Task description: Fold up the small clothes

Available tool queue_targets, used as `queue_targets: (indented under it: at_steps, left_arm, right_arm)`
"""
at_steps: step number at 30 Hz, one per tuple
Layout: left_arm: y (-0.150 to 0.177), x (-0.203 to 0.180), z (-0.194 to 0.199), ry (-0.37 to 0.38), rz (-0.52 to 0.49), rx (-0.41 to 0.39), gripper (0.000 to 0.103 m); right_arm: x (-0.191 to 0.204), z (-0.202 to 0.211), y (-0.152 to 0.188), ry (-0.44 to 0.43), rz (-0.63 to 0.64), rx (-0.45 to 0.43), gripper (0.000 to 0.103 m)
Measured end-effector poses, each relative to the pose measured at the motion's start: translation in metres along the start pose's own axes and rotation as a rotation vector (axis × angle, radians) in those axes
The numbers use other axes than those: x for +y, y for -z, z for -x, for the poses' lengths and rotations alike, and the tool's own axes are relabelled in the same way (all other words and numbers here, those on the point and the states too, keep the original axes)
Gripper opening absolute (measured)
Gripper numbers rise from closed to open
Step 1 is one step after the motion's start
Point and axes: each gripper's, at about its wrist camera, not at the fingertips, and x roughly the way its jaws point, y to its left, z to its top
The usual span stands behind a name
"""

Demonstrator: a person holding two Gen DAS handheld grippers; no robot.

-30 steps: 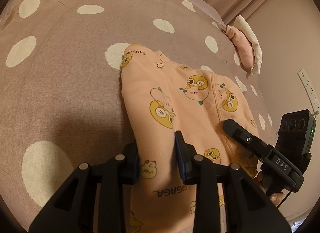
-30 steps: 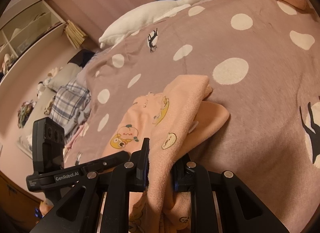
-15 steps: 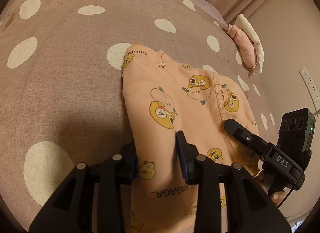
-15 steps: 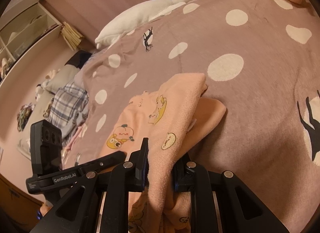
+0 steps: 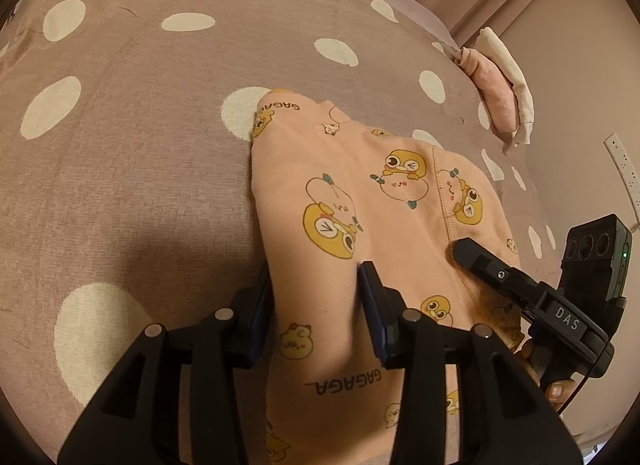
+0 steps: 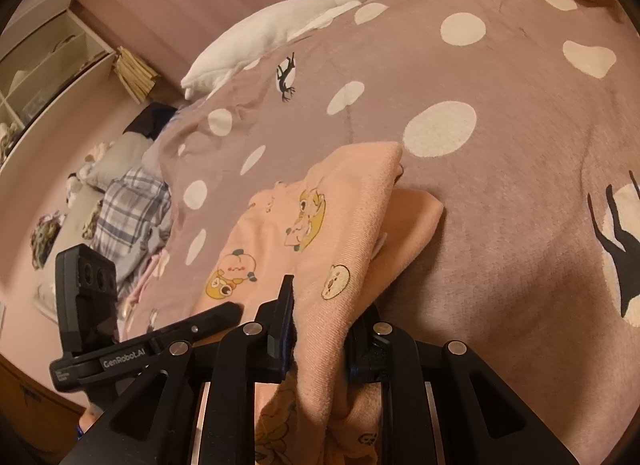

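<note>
Lying on a mauve bedspread with cream polka dots is a small peach garment printed with yellow cartoon chicks and the word GAGAGA; its far end rests flat on the cover while its near end is gathered up off the bed toward the cameras. The left gripper has its two black fingers spread partway, with a fold of the peach cloth running between them and the cloth touching both pads. The right gripper is clamped tight on a bunched ridge of the same garment, near its right edge, with fabric draping down below the fingers. In the left wrist view the right gripper appears at the near right, resting against the cloth. A white stuffed goose lies along the far edge of the bed, and a folded pink and cream pile sits at the far right corner.
</note>
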Motion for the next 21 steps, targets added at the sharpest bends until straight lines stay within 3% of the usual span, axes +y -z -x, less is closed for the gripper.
queue_targets:
  at_steps: [21]
  left_arm:
    - [0.0012,-0.0035,0.0041,-0.104,-0.028,-0.024,0.064]
  right_arm:
    - [-0.0096,-0.0003,0.0009,0.018,-0.055,0.008,0.024]
